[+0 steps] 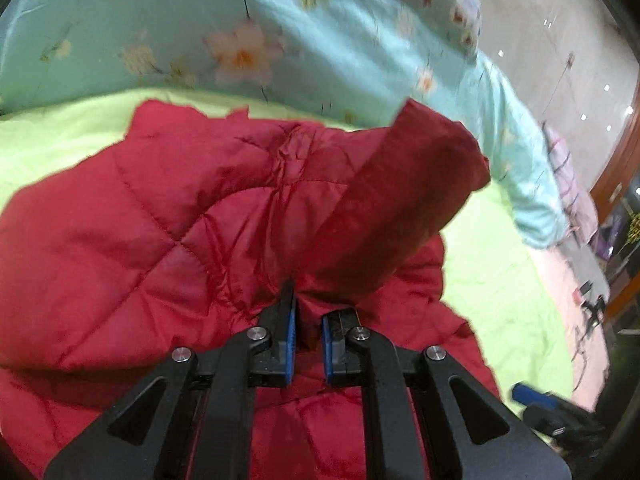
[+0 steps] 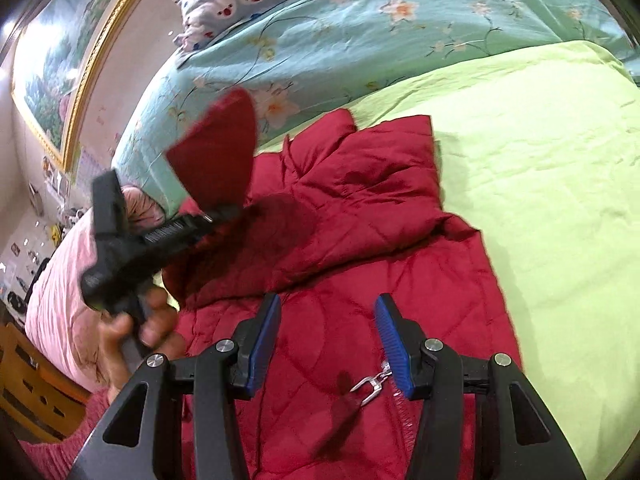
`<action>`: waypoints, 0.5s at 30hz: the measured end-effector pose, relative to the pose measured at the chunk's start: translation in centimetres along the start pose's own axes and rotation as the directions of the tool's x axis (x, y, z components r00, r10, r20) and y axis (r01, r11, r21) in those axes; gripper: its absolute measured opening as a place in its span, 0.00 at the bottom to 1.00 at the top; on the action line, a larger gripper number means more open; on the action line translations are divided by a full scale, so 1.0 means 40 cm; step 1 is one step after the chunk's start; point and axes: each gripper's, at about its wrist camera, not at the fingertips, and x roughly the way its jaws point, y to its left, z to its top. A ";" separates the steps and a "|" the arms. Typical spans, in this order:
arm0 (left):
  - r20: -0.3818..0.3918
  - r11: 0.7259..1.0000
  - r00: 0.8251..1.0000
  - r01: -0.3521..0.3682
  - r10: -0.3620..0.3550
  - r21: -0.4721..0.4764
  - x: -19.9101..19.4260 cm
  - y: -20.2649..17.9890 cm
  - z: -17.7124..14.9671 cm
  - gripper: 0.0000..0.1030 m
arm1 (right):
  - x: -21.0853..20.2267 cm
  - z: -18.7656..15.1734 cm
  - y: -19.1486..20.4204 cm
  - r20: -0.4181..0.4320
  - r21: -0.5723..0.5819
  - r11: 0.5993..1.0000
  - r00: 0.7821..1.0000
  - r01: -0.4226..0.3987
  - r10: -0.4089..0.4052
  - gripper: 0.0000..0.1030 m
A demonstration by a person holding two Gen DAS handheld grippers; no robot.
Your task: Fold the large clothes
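The red quilted jacket lies spread on the lime green sheet on the bed. The left gripper pinches a dark red flap of the jacket and lifts it up. The right gripper hangs over the jacket, its fingers apart and holding nothing, beside the zipper pull. The slick flap could slip out and flop back crooked. The flowery blue quilt sits close behind. There is lots of green room to the right.
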 end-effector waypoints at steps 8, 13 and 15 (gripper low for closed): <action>-0.081 0.998 0.995 -0.049 0.053 0.049 0.097 -0.034 -0.032 0.08 | -0.003 0.051 -0.063 0.035 0.062 0.998 0.999 0.004 -0.006 0.50; -0.116 0.998 0.992 -0.039 0.044 0.050 0.121 -0.033 -0.042 0.15 | 0.024 0.077 -0.070 0.028 0.076 0.997 1.000 -0.005 0.003 0.58; -0.125 0.998 0.992 -0.028 0.034 0.050 0.122 -0.033 -0.048 0.20 | 0.033 0.086 -0.068 0.026 0.076 0.997 1.000 -0.013 0.011 0.59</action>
